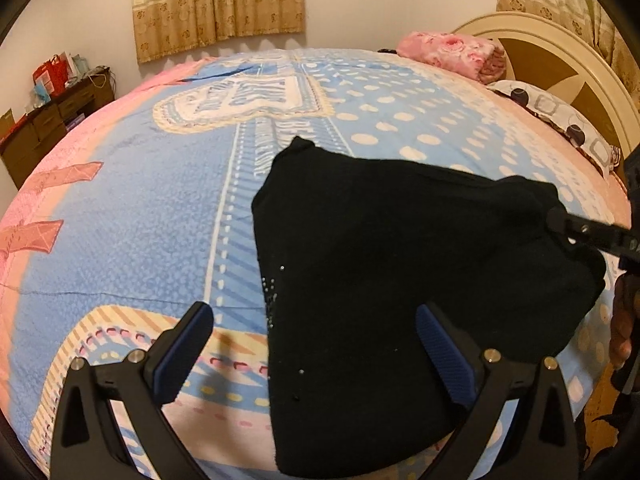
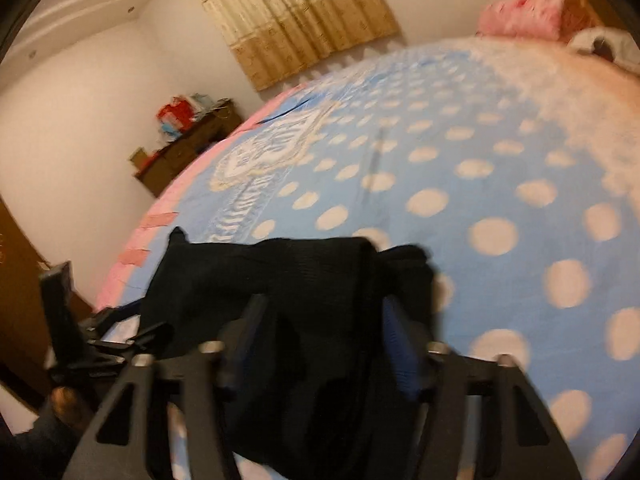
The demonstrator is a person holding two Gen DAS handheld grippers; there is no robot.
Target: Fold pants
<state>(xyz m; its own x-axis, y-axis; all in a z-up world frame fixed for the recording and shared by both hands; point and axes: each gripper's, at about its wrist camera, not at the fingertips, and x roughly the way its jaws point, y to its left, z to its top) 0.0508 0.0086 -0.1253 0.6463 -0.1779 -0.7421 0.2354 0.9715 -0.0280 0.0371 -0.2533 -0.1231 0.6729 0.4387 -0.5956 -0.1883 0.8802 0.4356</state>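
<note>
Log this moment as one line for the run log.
pants: folded, on bed | left gripper: open, over pants | right gripper: straddles pants, grip unclear

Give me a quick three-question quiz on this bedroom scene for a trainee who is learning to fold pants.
1. True or false: the black pants lie on a bare wooden floor.
2. The left gripper is: A open, B shut on the pants, C out of view.
3. Fill in: the folded pink blanket sits at the far end of the bed, beside the cream ____.

Key: 1 false, they lie on the dotted bedspread; 2 A; 3 headboard.
</note>
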